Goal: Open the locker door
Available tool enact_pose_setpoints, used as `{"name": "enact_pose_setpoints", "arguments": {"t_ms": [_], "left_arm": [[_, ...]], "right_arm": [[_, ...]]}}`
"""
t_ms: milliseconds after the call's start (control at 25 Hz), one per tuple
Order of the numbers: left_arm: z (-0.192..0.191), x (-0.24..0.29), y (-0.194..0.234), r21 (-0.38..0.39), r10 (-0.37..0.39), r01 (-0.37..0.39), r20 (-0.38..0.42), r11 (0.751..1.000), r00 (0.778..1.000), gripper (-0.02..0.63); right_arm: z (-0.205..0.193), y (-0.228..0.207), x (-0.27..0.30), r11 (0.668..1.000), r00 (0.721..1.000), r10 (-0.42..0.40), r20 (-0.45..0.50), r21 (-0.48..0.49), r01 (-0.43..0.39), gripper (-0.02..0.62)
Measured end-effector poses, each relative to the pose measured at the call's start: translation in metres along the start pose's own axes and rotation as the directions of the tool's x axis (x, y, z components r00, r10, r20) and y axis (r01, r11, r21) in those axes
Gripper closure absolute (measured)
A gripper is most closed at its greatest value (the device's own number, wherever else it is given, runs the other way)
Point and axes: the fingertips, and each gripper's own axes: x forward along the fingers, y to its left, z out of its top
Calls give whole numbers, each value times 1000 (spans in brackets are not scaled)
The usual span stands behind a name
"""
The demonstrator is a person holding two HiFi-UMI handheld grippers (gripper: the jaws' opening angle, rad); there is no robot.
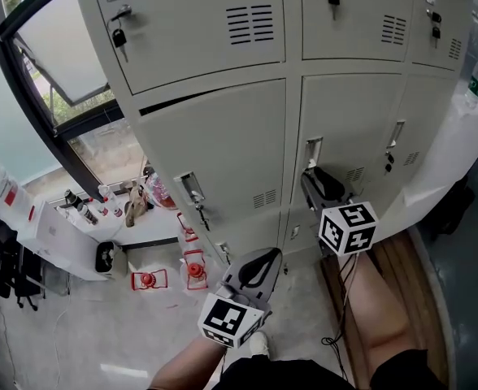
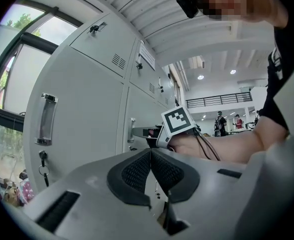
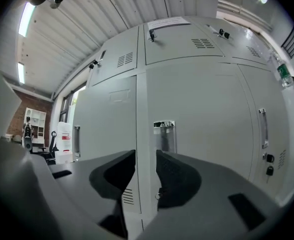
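fingers of the right gripper [image 3: 146,160] stand open and empty, the locker door [image 3: 207,109] handle [image 3: 165,135] at 12 o'clock; left gripper [image 2: 150,154] fingers closed, clear of the doors.

No writing can be made out from here: the paper sheet [image 3: 168,22] on an upper locker [image 3: 187,41] is too small, and the labels on the white container [image 1: 2,187] and the bottle [image 1: 476,78] are blurred.

I count six full locker doors [image 1: 215,149], in two rows of three, and six louvred vents [image 1: 251,24], one per door; two grippers, left gripper [image 1: 270,255] and right gripper [image 1: 310,174]; two distant people [image 2: 219,122]
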Motion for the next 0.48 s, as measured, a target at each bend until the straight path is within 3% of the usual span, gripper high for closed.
{"name": "enact_pose_setpoints", "arguments": {"t_ms": [480], "left_arm": [[-10, 7, 31, -16, -23, 23, -21, 1000, 1000, 589]], "right_arm": [[-2, -14, 38, 997, 997, -73, -3, -8, 73, 387]]}}
